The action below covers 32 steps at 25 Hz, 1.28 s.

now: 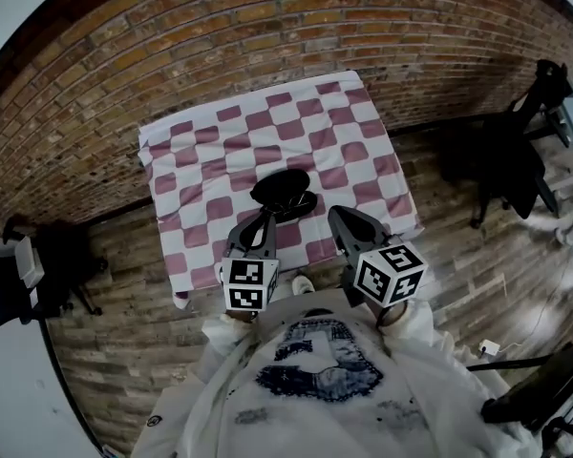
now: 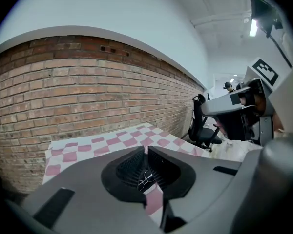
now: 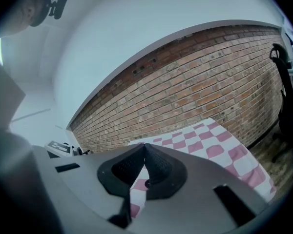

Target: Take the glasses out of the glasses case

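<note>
The black glasses case (image 1: 285, 192) lies open on the pink-and-white checked tablecloth (image 1: 267, 122), near the table's front edge. My left gripper (image 1: 265, 217) is at the case's near left side, jaws shut. In the left gripper view thin wire-framed glasses (image 2: 145, 178) sit between the ribbed pads (image 2: 129, 167), just behind the closed tips, so the left gripper (image 2: 145, 148) is shut on them. To the right of the case my right gripper (image 1: 337, 214) hangs over the cloth. Its jaws (image 3: 144, 145) are shut with nothing in them.
The table backs onto a brick wall (image 1: 220, 27). A black office chair (image 1: 501, 160) stands on the wooden floor to the right, and another chair (image 1: 48, 265) to the left. The person's light shirt (image 1: 315, 389) fills the bottom of the head view.
</note>
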### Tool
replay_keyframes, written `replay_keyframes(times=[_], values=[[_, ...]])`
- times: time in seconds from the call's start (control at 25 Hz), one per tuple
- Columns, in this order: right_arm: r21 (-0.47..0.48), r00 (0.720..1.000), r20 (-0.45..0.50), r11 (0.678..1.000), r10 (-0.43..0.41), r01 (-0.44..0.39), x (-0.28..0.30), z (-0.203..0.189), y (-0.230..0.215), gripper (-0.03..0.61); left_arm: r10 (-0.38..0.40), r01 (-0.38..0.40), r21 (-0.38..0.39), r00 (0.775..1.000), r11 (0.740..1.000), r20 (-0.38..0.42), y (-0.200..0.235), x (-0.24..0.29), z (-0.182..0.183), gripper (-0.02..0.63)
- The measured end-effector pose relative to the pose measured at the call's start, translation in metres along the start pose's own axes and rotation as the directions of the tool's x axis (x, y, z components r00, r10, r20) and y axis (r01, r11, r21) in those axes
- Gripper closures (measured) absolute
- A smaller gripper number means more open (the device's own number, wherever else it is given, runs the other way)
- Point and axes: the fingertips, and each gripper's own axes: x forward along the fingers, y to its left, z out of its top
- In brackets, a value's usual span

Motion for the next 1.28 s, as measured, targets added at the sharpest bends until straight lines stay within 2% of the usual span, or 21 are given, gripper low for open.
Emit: replay_keyframes(times=[0.12,0.44,0.68,0.84,1.08,1.28], values=[[0.014,1.0,0.001,1.0,-0.016,0.016,-0.002,-0.001,-0.005,0.565,-0.026,0.026,0.009,0.999,1.0,-0.026,0.0,0.007,-0.006,0.595],[0.034,0.998,0.007,0.998,-0.055,0.055,-0.006,0.0,-0.019,0.565,-0.079,0.08,0.011,0.994,0.997,-0.079,0.004,0.027,-0.017,0.52],[0.051,0.998,0.003,0.997,-0.066,0.065,-0.005,-0.002,-0.026,0.565,-0.108,0.109,0.005,0.988,0.994,-0.114,0.005,0.042,-0.028,0.435],[0.07,0.998,-0.011,0.995,-0.066,0.067,-0.002,-0.007,-0.03,0.565,-0.141,0.146,0.024,0.979,0.989,-0.145,0.009,0.063,-0.037,0.347],[0.089,0.997,-0.024,0.993,-0.073,0.075,0.002,-0.013,-0.034,0.565,-0.198,0.234,0.112,0.943,0.966,-0.266,0.013,0.086,-0.059,0.336],[0.109,0.996,-0.032,0.99,-0.083,0.086,0.004,-0.019,-0.039,0.565,-0.272,0.355,0.181,0.89,0.917,-0.366,0.005,0.099,-0.074,0.337]])
